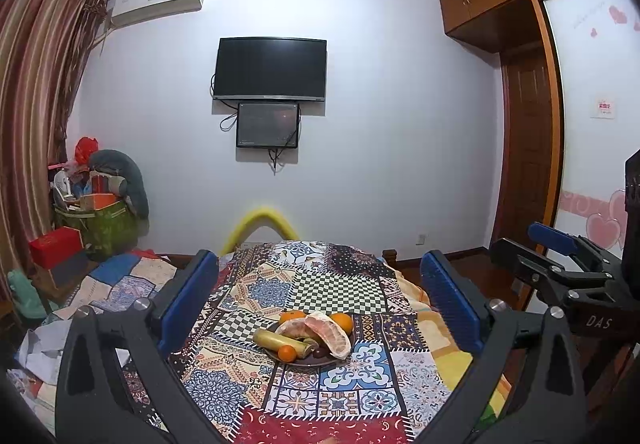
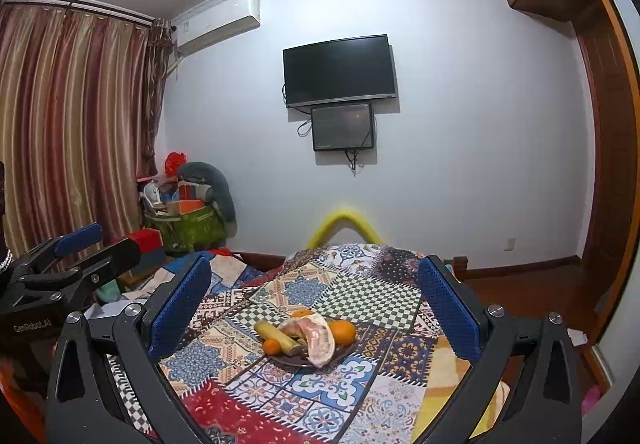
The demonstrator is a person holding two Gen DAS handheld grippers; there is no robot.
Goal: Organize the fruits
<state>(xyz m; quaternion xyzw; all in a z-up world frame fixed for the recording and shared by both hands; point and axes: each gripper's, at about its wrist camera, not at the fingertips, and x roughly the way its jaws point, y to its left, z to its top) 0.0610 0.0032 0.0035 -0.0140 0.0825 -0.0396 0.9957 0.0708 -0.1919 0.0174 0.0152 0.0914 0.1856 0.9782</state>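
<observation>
A dark plate [image 1: 304,361] [image 2: 288,361] of fruit sits on the patchwork cloth [image 1: 340,284] [image 2: 360,296]. On it lie peeled pomelo pieces [image 1: 328,332] [image 2: 318,340], a banana [image 1: 278,340] [image 2: 276,334], and three oranges, among them a small front one [image 1: 287,353] [image 2: 271,346] and a larger right one [image 1: 343,322] [image 2: 342,331]. My left gripper [image 1: 320,294] hangs open above and short of the plate, holding nothing. My right gripper [image 2: 316,296] is open too, equally empty. Each gripper shows at the edge of the other's view.
The cloth covers a table whose far end meets a yellow foam arch [image 1: 260,222] [image 2: 344,222]. Piled bags and boxes [image 1: 92,212] [image 2: 184,212] stand at the left by the curtain [image 2: 72,124]. A wooden door [image 1: 528,148] and floor lie to the right.
</observation>
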